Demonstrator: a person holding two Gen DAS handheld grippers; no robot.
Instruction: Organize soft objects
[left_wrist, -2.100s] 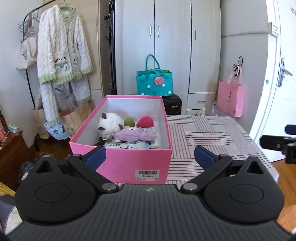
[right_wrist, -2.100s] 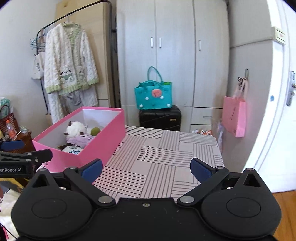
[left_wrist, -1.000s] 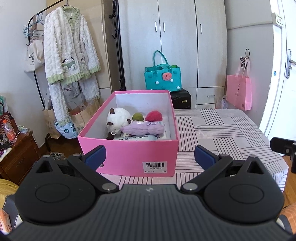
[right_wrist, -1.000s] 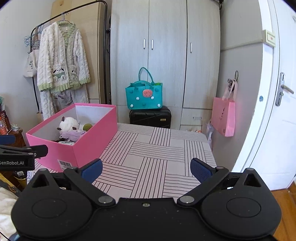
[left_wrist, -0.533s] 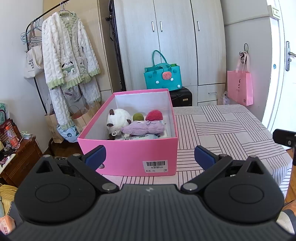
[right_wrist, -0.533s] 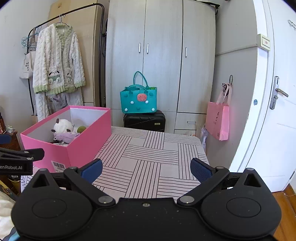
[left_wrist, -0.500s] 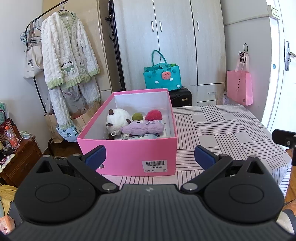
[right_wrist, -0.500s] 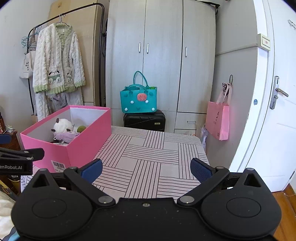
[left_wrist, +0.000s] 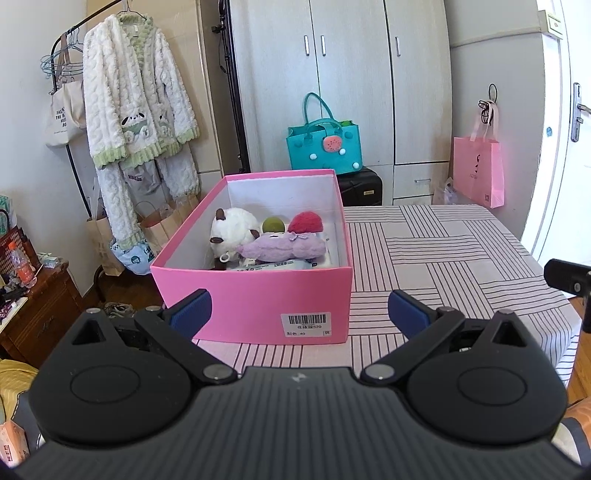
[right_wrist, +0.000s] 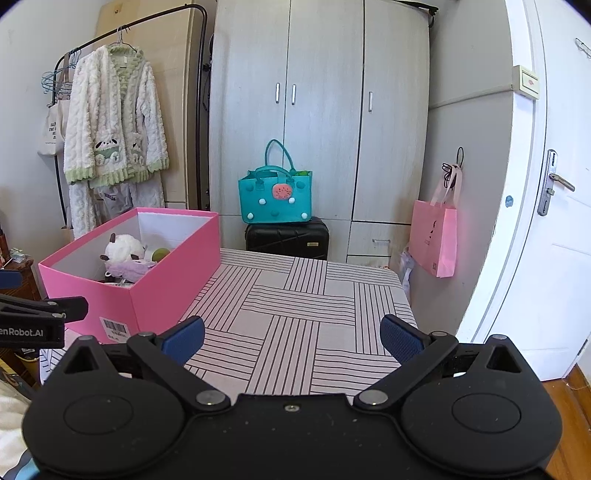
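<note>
Both the left gripper (left_wrist: 297, 308) and right gripper (right_wrist: 291, 334) hang spread wide, holding nothing. Plushies already sit in the pink box (left_wrist: 258, 295), so I'd just back off gently and avoid bumping it.

Packet (left_wrist: 275, 265) under the purple plush (left_wrist: 284, 248) — mostly hidden, perhaps tissues

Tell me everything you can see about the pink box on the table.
The pink box is an open, lidless rectangular carton, seemingly cardboard, pink outside and white inside, with a barcode sticker on its near end. It sits flat on the left part of the striped tablecloth. Inside lie a white plush, a green ball, a red plush, a purple plush and a packet underneath. Neither tool touches it.
</note>
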